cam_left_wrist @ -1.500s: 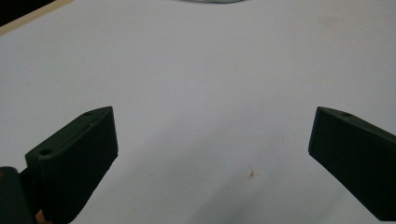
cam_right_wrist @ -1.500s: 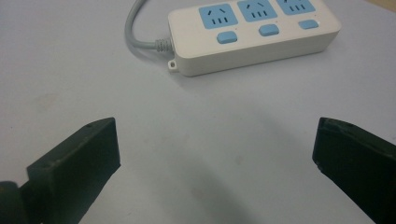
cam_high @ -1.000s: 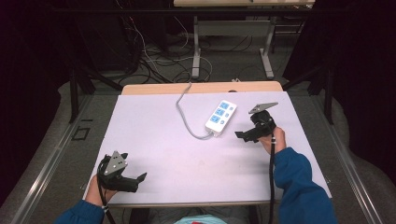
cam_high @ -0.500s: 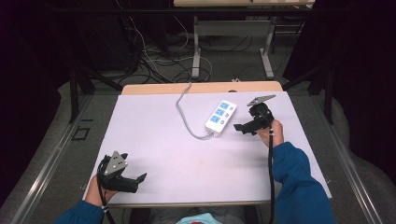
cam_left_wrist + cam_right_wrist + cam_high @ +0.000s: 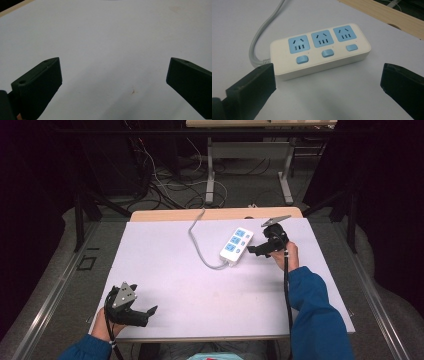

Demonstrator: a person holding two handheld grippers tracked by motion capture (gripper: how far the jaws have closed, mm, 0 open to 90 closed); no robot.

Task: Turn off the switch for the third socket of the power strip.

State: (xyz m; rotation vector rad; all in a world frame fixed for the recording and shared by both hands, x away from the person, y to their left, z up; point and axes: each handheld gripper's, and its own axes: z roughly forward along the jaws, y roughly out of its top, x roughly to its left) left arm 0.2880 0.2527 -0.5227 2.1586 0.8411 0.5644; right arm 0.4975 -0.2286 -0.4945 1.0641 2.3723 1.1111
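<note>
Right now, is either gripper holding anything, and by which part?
Nothing is held. The right gripper is open before the power strip; the left gripper is open over bare table.

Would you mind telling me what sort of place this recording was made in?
Probably a lab or workshop recording station: a plain white table bearing just a power strip, loose cables on the floor behind, and dark curtains around.

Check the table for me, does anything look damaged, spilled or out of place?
Nothing much stands out. The power strip looks intact and lies flat, its cord trailing off the far edge. The one blemish is a small brownish mark on the table near the left hand-held gripper.
</note>
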